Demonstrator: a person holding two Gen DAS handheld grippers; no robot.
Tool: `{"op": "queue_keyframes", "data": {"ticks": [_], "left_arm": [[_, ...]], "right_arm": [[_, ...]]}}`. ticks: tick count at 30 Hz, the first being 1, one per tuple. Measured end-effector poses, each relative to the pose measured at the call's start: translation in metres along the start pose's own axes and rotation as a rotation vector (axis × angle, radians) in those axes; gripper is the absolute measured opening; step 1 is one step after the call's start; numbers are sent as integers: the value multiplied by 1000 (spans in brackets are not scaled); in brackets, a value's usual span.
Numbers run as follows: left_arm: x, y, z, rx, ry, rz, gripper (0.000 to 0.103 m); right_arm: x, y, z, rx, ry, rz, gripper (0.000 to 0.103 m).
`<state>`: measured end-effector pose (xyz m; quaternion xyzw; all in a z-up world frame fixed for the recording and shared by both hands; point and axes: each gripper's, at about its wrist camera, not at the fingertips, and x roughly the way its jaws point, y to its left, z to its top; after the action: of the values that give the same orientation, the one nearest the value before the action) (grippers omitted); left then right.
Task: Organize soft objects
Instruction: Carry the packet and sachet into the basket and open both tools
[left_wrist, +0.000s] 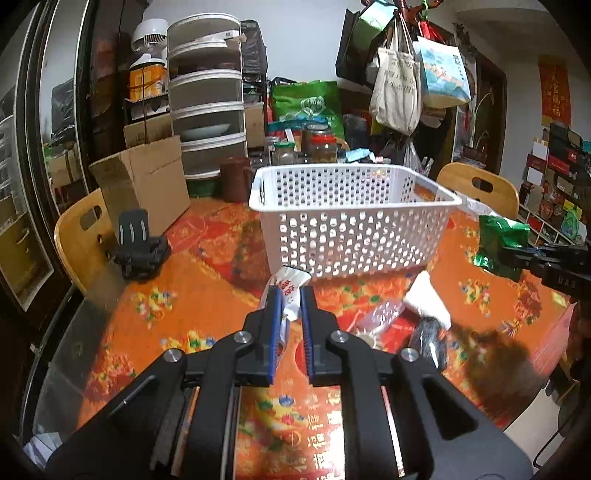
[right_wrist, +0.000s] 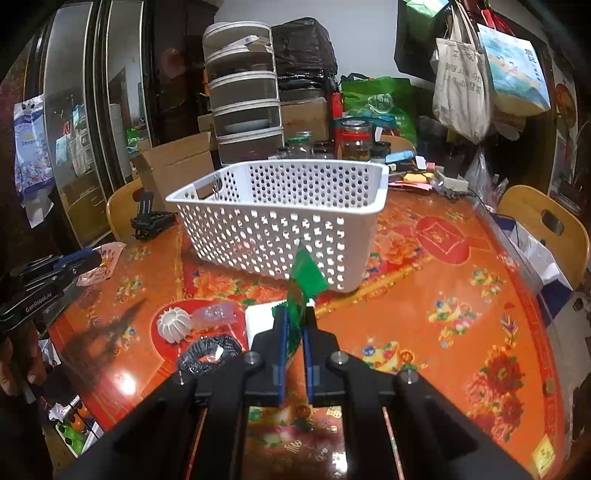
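Note:
A white perforated basket stands on the orange patterned table. My left gripper is shut on a white soft packet with red print, held above the table in front of the basket; the packet also shows at the left of the right wrist view. My right gripper is shut on a green foil packet, held right of the basket; it shows in the left wrist view too. On the table lie a white foam pad, a dark mesh scrunchie, a clear bag and a white ribbed ball.
A black phone stand sits left of the basket. A cardboard box, stacked containers and glass jars line the back of the table. Wooden chairs flank the table.

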<state>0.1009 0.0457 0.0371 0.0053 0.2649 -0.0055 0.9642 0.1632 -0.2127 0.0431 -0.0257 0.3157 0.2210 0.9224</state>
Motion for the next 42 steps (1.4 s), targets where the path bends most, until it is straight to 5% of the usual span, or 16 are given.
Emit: {"op": "queue_keyframes", "data": {"ticks": [19,30,42], "left_arm": [[36,1,134,-23,-44,-80,10],[146,-1,188,-45,109,-113,10],[249,2,186,-66,265,-114,10]], "right_arm": [[7,-23,101,-20,-11,11,6],[101,-38,149,-7,128,-14,6],[174,-47,154,-30,244,-49,6]]}}
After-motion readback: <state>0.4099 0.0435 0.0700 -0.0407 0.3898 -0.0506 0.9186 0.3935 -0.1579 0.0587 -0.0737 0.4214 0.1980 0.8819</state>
